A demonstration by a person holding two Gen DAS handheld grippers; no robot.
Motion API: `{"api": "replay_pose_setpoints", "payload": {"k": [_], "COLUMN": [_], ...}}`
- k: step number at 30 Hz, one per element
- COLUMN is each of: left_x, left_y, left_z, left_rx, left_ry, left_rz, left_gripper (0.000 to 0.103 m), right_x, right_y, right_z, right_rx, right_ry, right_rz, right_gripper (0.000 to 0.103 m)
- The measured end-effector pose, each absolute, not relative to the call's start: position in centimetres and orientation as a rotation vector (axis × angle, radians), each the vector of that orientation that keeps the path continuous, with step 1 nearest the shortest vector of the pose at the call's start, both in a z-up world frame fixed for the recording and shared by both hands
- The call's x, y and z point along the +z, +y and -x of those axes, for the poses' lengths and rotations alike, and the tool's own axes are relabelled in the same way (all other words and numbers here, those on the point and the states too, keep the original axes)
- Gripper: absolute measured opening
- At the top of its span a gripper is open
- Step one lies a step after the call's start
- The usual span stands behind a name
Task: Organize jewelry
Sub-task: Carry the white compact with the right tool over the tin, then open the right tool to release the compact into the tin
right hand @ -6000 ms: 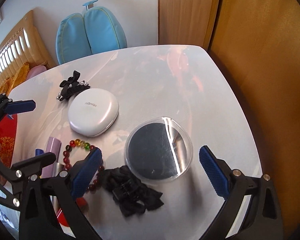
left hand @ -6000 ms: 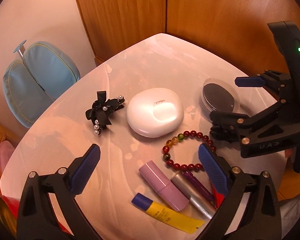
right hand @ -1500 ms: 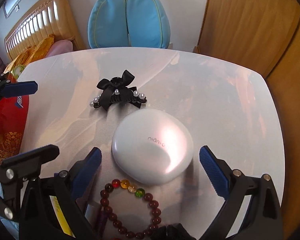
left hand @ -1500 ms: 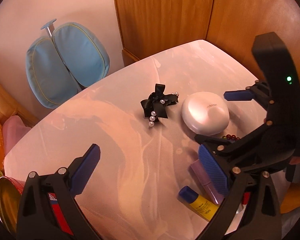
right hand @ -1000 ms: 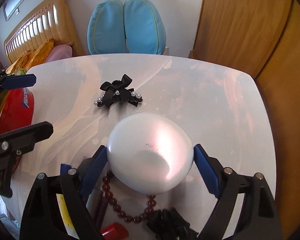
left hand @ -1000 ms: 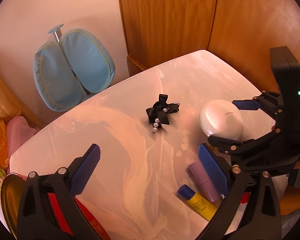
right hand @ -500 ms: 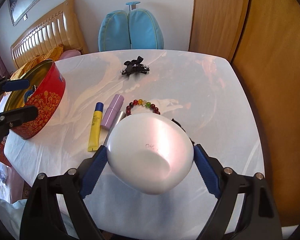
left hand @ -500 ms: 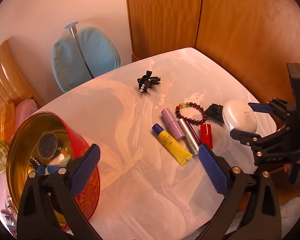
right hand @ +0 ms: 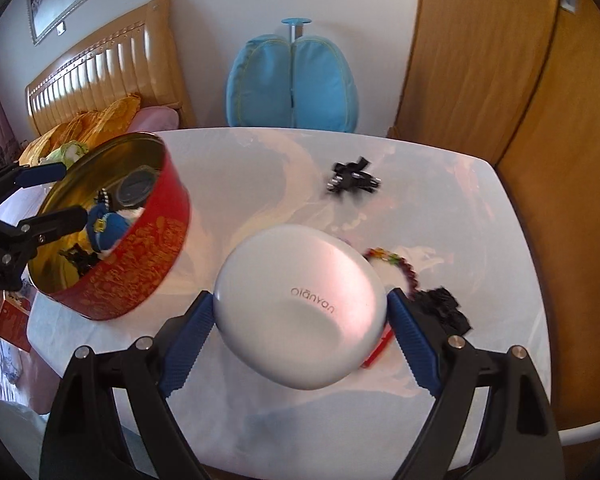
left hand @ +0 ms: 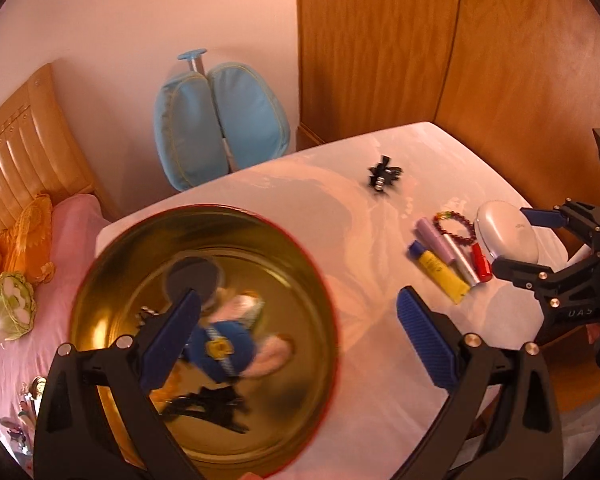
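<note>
At the far left of the tabletop (right hand: 500, 360), a round red tin (right hand: 140, 264) with a gold interior is seen, open at the top. Inside it lie a dark round compact (left hand: 194, 280), a blue plush figure (left hand: 220, 350) and some black hair pieces (left hand: 208, 408) (blurred in the left wrist view). Over the tin's mouth the left gripper (left hand: 296, 340) is held with its jaws spread wide, nothing between them.

Toward the middle, a black bow clip with pearls (right hand: 354, 180) is found lying alone on the tabletop, well apart from the tin. Nearer the camera, a white oval case (right hand: 300, 304) is held clear of the tabletop by the right gripper (right hand: 300, 336), its blue pads pressed against both sides of the case.

To the right, partly hidden behind the case, a beaded bracelet (right hand: 396, 262) and a black hair tie (right hand: 444, 308) are seen on the tabletop, with a red tube (right hand: 378, 350) showing under the case's edge. In the left wrist view a yellow tube (left hand: 440, 272), a lilac tube (left hand: 436, 236) and a silver tube (left hand: 464, 262) are lined up side by side next to the bracelet.
</note>
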State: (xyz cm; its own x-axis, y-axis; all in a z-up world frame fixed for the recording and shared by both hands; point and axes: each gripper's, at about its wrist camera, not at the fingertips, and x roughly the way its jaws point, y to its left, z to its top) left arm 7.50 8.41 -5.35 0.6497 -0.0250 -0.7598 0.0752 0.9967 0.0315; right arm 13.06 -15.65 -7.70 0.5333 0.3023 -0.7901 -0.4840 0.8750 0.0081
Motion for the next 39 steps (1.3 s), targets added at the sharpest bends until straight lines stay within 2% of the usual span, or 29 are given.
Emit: {"api": "replay_pose_setpoints", "payload": {"k": [6,10,23,39], "left_x": [-6.0,-6.5,-8.5,-9.2], "left_y": [19.7,23.5,27.5,28.6], "left_z": [-5.5,-5.4,-8.5,-7.9], "left_rx": [0.071,0.067,-0.01,-0.05], "left_ry": [0.859,0.874,0.892,0.882], "left_rz": [-0.055,-0.056,-0.04,-0.004], "left_gripper": [0.096,0.096,0.096,0.096], "right_x": [-6.5,-6.6,-11.4,-13.5], "right_y": [-4.5,2.5,13.3,14.3], "right_z": [-12.8,-13.6,-19.0,-19.0], "right_rx": [0.615,0.657,0.615,0.588], "right_ry": [0.883,0.882,1.006,1.027], "right_rz": [0.251,0.331,0.426,0.47], "right_gripper": [0.087,0.087,0.087,0.09]}}
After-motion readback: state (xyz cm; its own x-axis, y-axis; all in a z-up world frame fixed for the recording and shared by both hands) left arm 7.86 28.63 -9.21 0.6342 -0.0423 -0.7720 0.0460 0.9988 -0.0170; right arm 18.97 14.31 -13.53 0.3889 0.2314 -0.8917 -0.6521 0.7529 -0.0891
